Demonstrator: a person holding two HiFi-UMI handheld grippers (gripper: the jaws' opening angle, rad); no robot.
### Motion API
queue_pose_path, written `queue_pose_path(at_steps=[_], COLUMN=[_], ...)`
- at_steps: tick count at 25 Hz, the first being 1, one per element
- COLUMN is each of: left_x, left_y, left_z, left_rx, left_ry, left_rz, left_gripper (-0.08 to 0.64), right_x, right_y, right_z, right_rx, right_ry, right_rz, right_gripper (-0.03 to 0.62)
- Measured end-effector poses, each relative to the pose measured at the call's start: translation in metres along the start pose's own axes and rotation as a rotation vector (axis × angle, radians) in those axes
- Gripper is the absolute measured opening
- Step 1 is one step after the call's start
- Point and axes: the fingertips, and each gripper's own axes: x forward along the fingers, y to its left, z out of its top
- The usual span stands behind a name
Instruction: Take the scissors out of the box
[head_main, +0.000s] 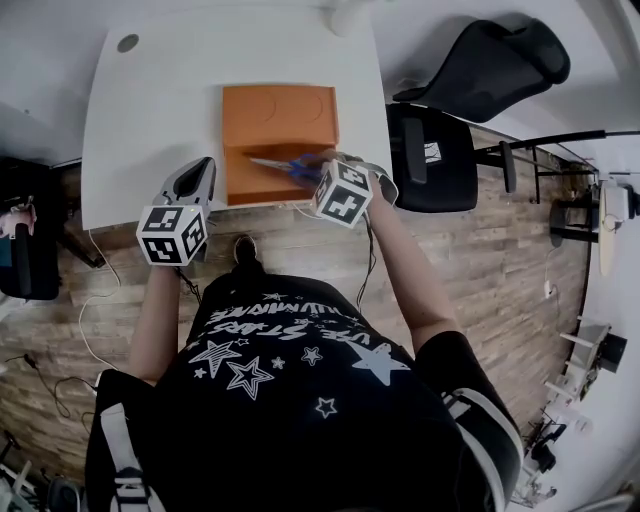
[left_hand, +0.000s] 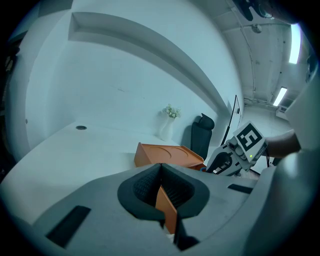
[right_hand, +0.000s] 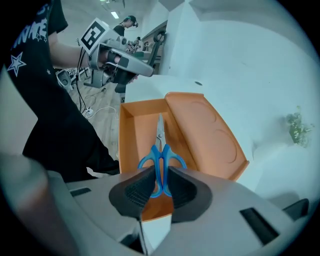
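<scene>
Presently: we log right claw (right_hand: 159, 186) clamped on scissors (right_hand: 161, 155) handles, blades inside box (right_hand: 131, 137); left claw (left_hand: 161, 187) pinching box wall; lifting-out remains.

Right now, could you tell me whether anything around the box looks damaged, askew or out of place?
Nothing stands out. The orange box sits flat on the table with its lid open and looks intact. The scissors lie inside it, the right gripper closed on their blue handles, and the left gripper clamps the box's wall.
</scene>
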Motion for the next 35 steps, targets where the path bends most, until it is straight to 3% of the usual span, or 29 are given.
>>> queue_pose_path(at_steps=[7, 12, 24, 28, 35], left_x=[-0.020, -0.033, -0.075, -0.094, -0.120], left_y=[-0.010, -0.025, -0.099, -0.127, -0.160], left_z=[0.004, 0.005, 0.005, -0.002, -0.022], left_rx=[0.001, 0.012, 0.019, 0.021, 0.026], left_ry=[-0.031, -0.052, -0.129, -0.148, -0.144], left_rz=[0.029, 0.036, 0.012, 0.000, 0.007], left_gripper=[0.018, 0.018, 0.018, 0.018, 0.018], right_x=[-0.038, -0.064, -0.124, -0.144, -0.161], right_y=[-0.002, -0.005, 0.025, 0.043, 0.084], right_z=[0.012, 0.013, -0.005, -0.024, -0.053], right_rx=[0.144, 0.205, 0.343, 0.393, 0.397], right_ry=[-0.175, -0.266, -0.508, -0.548, -0.544], right_rz=[-0.058, -0.182, -0.359, -0.409, -0.413], right_gripper=[0.101, 0.101, 0.101, 0.101, 0.101])
